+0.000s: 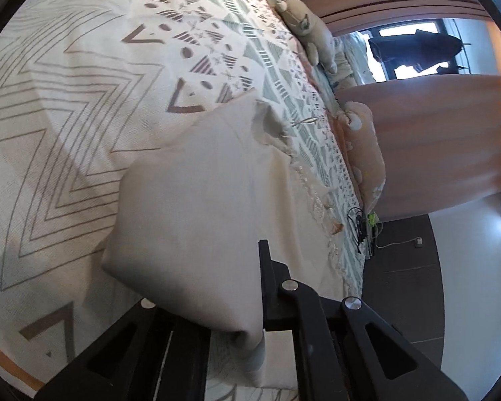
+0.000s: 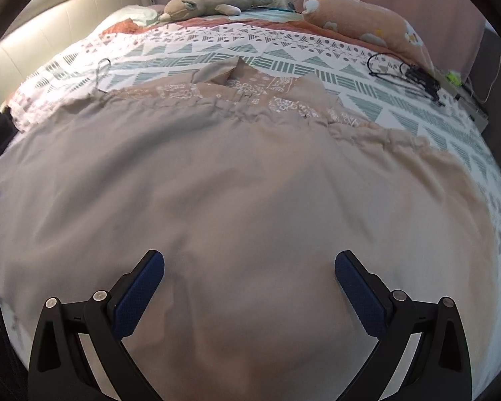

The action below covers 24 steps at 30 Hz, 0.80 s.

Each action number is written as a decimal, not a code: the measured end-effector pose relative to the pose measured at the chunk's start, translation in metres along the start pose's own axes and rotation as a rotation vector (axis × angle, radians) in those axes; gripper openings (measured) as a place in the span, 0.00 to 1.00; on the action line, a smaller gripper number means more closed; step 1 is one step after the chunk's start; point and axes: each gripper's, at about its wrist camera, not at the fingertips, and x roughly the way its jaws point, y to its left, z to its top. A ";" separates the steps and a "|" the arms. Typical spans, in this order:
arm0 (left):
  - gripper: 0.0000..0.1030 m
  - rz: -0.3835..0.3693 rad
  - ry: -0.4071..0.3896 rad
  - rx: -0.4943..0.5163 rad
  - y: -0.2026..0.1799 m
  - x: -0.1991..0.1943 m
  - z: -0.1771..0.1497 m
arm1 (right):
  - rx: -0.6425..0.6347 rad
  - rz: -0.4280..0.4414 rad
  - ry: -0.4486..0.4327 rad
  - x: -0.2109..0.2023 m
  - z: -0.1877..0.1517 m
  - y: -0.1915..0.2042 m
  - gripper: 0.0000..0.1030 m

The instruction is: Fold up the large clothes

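A large beige garment lies spread over the patterned bedspread, its printed collar at the far side. My right gripper hovers just above the cloth, open, with nothing between its blue pads. In the left wrist view a fold of the same beige garment is raised off the bedspread and drapes over my left gripper, which is shut on the cloth. Only one black finger shows; the other is hidden under the fabric.
A plush toy and an orange pillow lie along the far edge of the bed. Black cables rest at the right corner. A padded headboard stands to the left. Dark floor shows beyond the bed's edge.
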 end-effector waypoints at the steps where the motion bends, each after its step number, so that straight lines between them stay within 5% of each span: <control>1: 0.07 -0.018 -0.001 0.012 -0.008 -0.002 0.001 | 0.016 0.016 -0.004 -0.005 -0.004 -0.002 0.99; 8: 0.07 -0.084 0.003 0.127 -0.077 -0.012 0.000 | 0.092 0.063 -0.006 -0.037 -0.036 -0.021 0.99; 24: 0.07 -0.223 0.129 0.345 -0.223 0.016 -0.044 | -0.066 -0.016 0.089 -0.046 -0.065 0.009 0.99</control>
